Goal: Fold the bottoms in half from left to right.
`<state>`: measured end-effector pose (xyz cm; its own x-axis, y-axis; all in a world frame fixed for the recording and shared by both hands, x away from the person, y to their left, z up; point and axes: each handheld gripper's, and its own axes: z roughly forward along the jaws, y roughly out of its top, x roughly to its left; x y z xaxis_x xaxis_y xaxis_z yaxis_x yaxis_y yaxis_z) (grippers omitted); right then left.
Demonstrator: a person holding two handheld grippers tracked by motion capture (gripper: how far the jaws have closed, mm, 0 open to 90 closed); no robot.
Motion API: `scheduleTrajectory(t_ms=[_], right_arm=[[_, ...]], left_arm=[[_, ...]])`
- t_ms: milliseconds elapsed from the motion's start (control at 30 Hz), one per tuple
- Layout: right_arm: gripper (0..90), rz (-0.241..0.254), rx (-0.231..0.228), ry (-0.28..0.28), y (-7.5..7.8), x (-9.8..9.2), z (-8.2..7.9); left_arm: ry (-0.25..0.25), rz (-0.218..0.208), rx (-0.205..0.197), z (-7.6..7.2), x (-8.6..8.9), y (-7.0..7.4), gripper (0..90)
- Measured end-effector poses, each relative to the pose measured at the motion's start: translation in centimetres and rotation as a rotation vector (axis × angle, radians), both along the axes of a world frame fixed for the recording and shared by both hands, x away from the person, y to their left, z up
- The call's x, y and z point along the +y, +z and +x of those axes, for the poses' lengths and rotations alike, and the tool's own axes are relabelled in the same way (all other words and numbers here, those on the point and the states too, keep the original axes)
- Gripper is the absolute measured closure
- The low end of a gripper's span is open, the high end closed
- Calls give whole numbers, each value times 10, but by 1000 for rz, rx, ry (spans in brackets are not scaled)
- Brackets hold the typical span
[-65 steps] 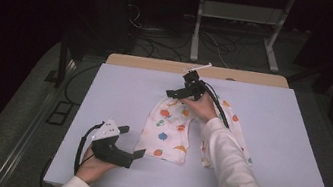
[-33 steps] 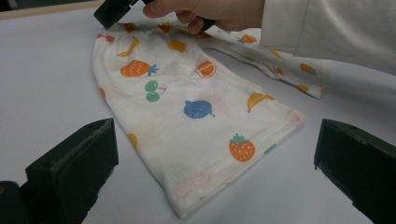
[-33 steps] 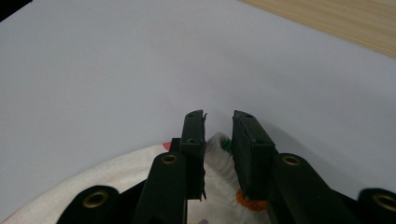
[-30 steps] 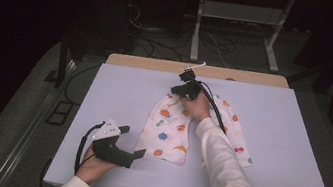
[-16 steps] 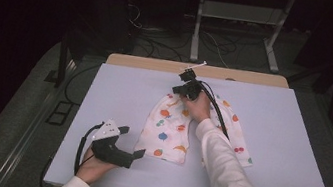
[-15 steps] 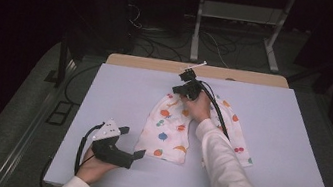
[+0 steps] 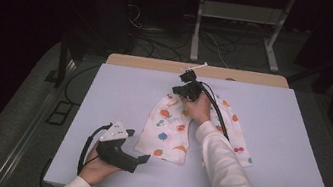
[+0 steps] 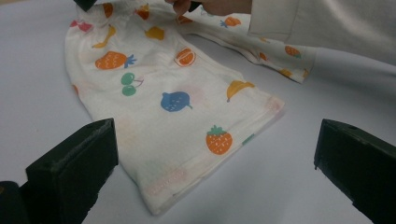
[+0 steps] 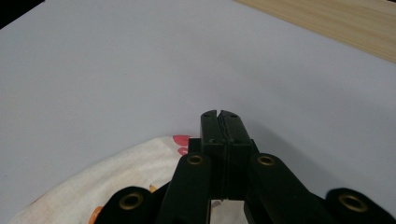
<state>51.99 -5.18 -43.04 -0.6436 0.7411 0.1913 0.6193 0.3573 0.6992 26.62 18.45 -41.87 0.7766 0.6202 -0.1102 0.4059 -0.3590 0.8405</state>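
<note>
Jaws of the right gripper (image 7: 181, 89) had just been closing and met at the far edge of the shorts (image 7: 176, 128), seemingly pinching a fold there. That readied a lift or fold. The shorts lay mid-table (image 7: 119, 91); the left gripper (image 7: 136, 158) waited nearby, jaws wide apart.

Fruit-print garment between wide-set jaws

The left gripper (image 8: 210, 186) stood open, its black jaws well apart on either side of the white fruit-print garment (image 8: 173, 107) lying flat on the pale table (image 8: 37, 84); a white sleeve (image 8: 327, 23) crossed the far right.
</note>
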Motion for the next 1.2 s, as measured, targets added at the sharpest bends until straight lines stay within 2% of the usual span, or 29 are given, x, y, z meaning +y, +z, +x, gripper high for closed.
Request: scheduleTrajectory(t_ms=[167, 400, 533, 800, 933, 1200], right_arm=[[882, 0, -5, 9, 2, 0, -1], [882, 2, -7, 14, 4, -2, -2], [881, 8, -8, 12, 5, -4, -2], [881, 10, -16, 10, 9, -7, -2], [881, 17, -12, 7, 8, -7, -1], [881, 18, -12, 9, 6, -6, -1]], left_arm=[[1, 16, 13, 4, 3, 6, 0], [29, 8, 34, 15, 7, 15, 0], [43, 31, 47, 20, 8, 17, 0], [64, 59, 95, 30, 10, 10, 0], [67, 44, 131, 34, 12, 5, 0], [115, 2, 205, 40, 21, -6, 0]])
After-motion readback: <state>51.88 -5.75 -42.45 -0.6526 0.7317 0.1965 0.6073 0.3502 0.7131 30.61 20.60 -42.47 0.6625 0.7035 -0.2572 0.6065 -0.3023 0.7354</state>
